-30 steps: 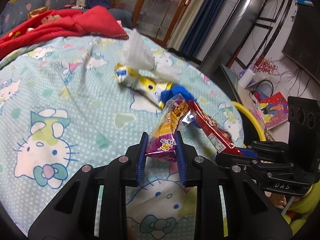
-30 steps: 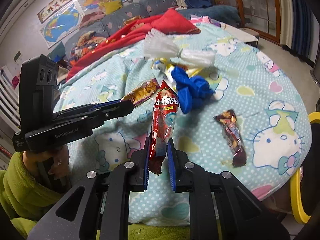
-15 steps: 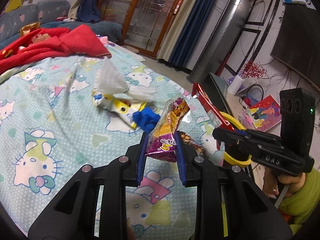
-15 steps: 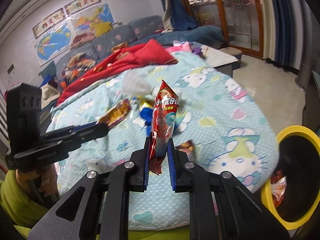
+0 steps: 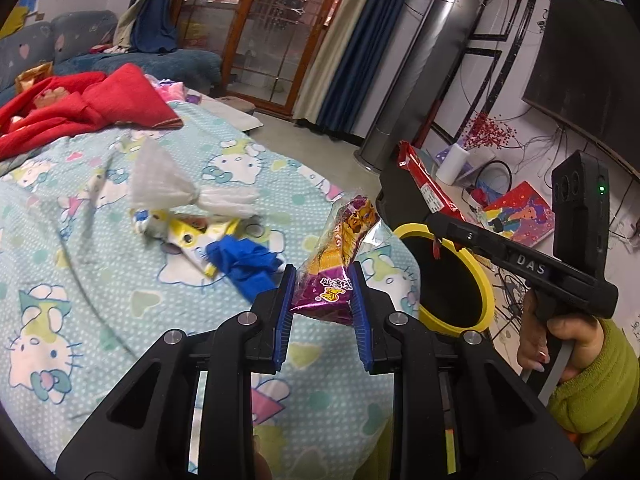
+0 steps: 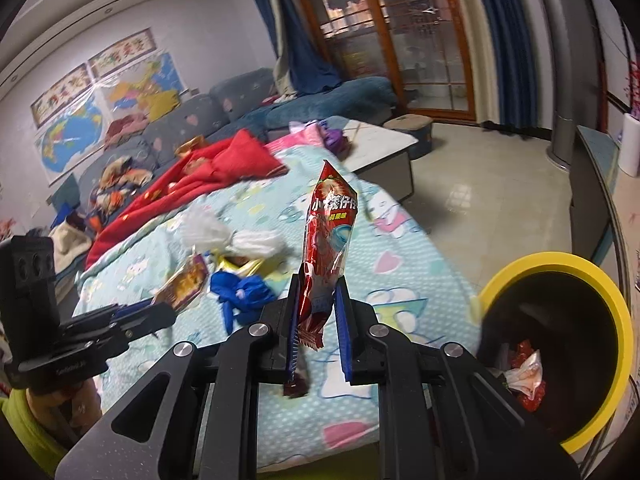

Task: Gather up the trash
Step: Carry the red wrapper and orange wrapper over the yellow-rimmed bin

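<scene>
Both tools carried clamped wrappers toward the yellow-rimmed bin [image 6: 560, 264].

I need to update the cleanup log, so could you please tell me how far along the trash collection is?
Partly done. Some wrappers already lie inside the yellow-rimmed bin. In hand: the left gripper is shut on a purple-and-orange snack packet, and the right gripper on a red snack packet, neither dropped yet. Left on the bedspread: a white plastic bag, a yellow wrapper and blue crumpled material.

Cartoon-cat bedspread [image 5: 100, 312] carries blue rag [image 5: 244, 264], red blanket [image 5: 80, 108]
</scene>
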Available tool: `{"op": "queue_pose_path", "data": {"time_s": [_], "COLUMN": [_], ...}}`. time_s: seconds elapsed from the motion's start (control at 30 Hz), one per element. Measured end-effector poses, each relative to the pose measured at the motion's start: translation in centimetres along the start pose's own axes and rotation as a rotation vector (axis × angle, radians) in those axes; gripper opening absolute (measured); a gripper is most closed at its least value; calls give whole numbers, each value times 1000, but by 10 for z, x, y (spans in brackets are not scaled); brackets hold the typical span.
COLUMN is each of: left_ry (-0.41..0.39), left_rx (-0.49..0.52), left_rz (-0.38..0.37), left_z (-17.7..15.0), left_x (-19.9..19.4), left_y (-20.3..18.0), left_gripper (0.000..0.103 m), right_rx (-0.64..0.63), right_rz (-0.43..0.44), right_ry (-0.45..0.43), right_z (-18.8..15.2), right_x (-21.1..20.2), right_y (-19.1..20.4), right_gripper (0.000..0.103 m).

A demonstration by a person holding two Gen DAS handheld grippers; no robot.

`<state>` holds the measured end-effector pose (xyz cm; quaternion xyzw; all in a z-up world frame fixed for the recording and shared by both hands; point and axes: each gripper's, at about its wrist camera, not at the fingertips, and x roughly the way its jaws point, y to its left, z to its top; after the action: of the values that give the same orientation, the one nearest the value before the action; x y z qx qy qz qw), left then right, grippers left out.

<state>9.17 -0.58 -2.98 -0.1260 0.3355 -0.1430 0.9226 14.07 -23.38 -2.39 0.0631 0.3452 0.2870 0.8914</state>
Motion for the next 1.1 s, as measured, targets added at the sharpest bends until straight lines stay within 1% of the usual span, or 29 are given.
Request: {"op": "queue_pose_path", "data": {"time_s": [0.37, 0.7, 0.93, 1.1], "left_ry": [2, 9, 13, 14], "left_rx": [51, 100, 130, 155], "left_rz": [-47, -76, -91, -105], "left_z": [13, 15, 15, 13], "left_x": [16, 30, 37, 41], "left_y": [-29, -53, -68, -79], "left_gripper": [20, 20, 20, 20], "right_rx": [77, 156, 194, 224], "right_rz": [-59, -103, -156, -178], "right_ry": [-39, -70, -91, -99], "right_z": [3, -1, -4, -5], "right_x": [-5, -18, -25, -27], "right_y": [-32, -61, -80, -94], "right_gripper": [16, 16, 16, 16]}}
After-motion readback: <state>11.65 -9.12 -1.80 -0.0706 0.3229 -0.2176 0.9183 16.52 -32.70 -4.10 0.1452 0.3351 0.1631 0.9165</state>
